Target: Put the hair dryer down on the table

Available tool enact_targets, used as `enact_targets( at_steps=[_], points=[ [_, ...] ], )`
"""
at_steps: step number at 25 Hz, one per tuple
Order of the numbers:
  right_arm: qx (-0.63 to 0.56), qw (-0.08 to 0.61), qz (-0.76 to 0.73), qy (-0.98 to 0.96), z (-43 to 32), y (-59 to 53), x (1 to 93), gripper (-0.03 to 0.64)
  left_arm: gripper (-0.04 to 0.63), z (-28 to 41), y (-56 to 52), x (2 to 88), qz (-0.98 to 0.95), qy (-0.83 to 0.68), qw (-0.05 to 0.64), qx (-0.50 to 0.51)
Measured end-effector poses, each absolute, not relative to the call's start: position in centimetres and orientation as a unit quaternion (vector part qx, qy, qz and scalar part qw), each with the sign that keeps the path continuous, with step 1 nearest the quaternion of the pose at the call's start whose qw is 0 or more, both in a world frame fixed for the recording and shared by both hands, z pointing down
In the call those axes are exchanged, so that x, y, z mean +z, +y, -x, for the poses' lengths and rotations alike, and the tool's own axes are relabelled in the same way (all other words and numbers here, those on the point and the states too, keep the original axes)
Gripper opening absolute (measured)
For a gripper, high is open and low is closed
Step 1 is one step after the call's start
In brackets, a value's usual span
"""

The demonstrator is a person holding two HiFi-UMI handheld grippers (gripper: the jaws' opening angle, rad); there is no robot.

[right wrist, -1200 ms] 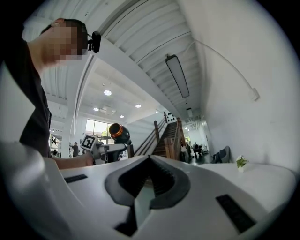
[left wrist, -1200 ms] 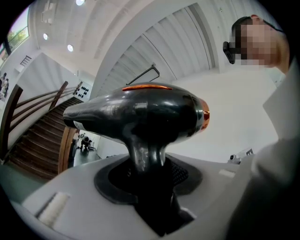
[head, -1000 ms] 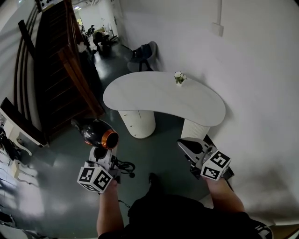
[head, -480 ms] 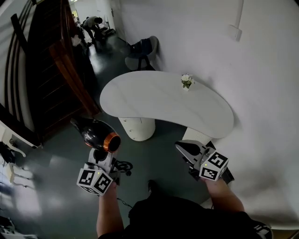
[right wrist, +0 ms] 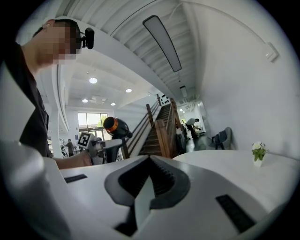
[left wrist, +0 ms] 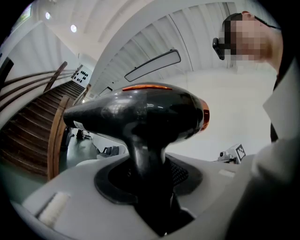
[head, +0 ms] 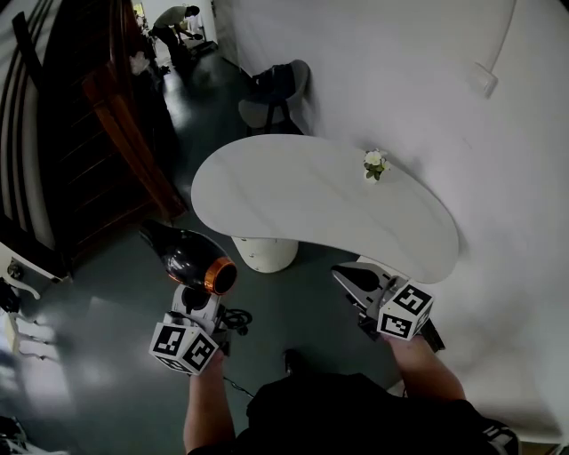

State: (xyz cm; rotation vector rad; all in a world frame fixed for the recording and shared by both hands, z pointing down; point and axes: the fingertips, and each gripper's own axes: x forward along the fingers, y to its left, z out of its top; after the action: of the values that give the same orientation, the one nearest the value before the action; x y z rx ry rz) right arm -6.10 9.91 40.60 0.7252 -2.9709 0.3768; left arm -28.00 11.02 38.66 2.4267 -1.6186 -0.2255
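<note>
A black hair dryer (head: 188,256) with an orange ring stands upright in my left gripper (head: 197,300), which is shut on its handle (left wrist: 149,164). Its body (left wrist: 136,112) fills the left gripper view, nozzle to the left. I hold it over the dark floor, left of and short of the white kidney-shaped table (head: 293,191). My right gripper (head: 354,281) hovers near the table's front right edge, jaws shut with nothing between them. In the right gripper view the hair dryer (right wrist: 116,126) shows at a distance and the table (right wrist: 220,161) lies to the right.
A small vase of white flowers (head: 374,164) stands near the table's far edge by the white wall. A dark chair (head: 276,93) sits beyond the table. A wooden staircase (head: 98,133) rises at the left. A person (head: 173,19) bends over far back.
The view has shifted slightly, so the table and flowers sit further right and lower in the picture. Both grippers keep nearly the same place, and the hair dryer stays held.
</note>
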Motion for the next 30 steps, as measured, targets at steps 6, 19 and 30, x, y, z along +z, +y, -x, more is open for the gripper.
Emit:
enact_targets(
  at_steps=[6,19,30],
  points=[
    [0.133,0.037,-0.25,-0.958,6.9,8.0,40.6,0.011,0.172,29.1,8.9,38.1,-0.83,-0.539,0.114,-0.092],
    [0.125,0.025,-0.249,-0.96,5.8,-0.9,40.5,0.011,0.172,28.5,3.2,38.7,-0.823,-0.543,0.131,-0.106],
    [0.152,0.021,-0.215,-0.965,0.7,-15.8,42.5,0.011,0.172,23.5,-11.4,37.8,-0.804,-0.57,0.136,-0.103]
  ],
)
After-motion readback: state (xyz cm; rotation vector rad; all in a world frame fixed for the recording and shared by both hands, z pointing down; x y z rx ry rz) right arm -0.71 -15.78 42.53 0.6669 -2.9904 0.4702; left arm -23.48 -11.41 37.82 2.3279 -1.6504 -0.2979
